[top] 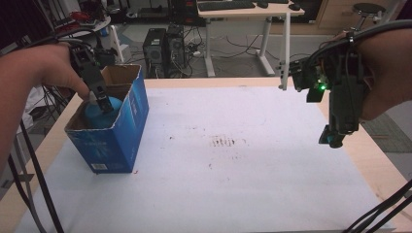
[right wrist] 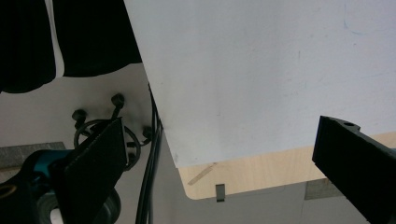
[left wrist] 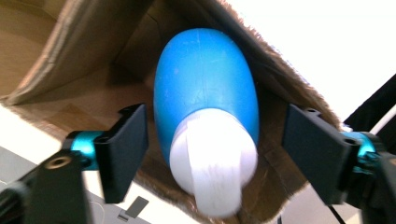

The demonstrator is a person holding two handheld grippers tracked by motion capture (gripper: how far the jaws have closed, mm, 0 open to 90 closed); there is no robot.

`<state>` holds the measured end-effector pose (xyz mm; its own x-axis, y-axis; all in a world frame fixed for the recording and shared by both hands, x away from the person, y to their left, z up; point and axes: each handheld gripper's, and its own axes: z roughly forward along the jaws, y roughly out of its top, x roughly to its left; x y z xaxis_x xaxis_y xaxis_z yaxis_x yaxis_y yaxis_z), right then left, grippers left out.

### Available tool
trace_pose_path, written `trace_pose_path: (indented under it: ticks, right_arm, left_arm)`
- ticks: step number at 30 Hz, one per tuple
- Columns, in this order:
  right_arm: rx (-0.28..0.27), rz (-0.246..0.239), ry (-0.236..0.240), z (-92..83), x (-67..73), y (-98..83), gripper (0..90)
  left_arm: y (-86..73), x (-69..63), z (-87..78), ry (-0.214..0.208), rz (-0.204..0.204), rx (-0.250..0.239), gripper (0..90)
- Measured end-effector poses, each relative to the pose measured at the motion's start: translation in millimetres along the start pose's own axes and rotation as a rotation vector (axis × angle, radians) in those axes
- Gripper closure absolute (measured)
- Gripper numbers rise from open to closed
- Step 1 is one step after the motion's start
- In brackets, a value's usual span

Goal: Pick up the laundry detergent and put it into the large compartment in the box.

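A blue bottle with a white cap lies inside an open blue cardboard box at the table's left. My left gripper hangs over the box mouth, open, its jaws standing apart on either side of the cap without touching it. In the high view the bottle shows as a blue shape below the jaws. My right gripper hovers open above the table's right edge with nothing between its jaws; the right gripper view shows the white sheet and the table corner below.
A white sheet covers the wooden table. Cables hang off the table's corner near the right gripper. Behind the table stand computer towers and a desk.
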<state>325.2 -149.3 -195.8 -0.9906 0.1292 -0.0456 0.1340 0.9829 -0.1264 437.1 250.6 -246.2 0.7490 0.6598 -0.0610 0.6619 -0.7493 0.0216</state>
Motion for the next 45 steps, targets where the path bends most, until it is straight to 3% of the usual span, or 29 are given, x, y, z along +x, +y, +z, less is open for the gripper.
trace_pose_path:
  ticks: [21, 33, 40, 45]
  right_arm:
    - [-0.003, 0.003, 0.001, 0.5, 2.3, -1.1, 2.4]
    - [-0.004, 0.006, 0.003, 1.1, 3.5, -4.0, 2.4]
    - [-0.005, -0.004, 0.005, 1.1, 4.1, -1.9, 2.4]
    - [-0.001, -0.004, 0.01, 1.5, 4.5, 0.7, 2.4]
  left_arm:
    - [8.1, -28.2, -37.5, 0.039, 0.057, -0.034, 7.5]
    - [19.0, -44.9, -51.0, 0.048, 0.111, -0.035, 6.5]
    - [29.7, -65.0, -59.6, 0.043, 0.189, -0.035, 1.7]
    - [41.8, -84.9, -59.7, 0.018, 0.277, -0.037, 1.7]
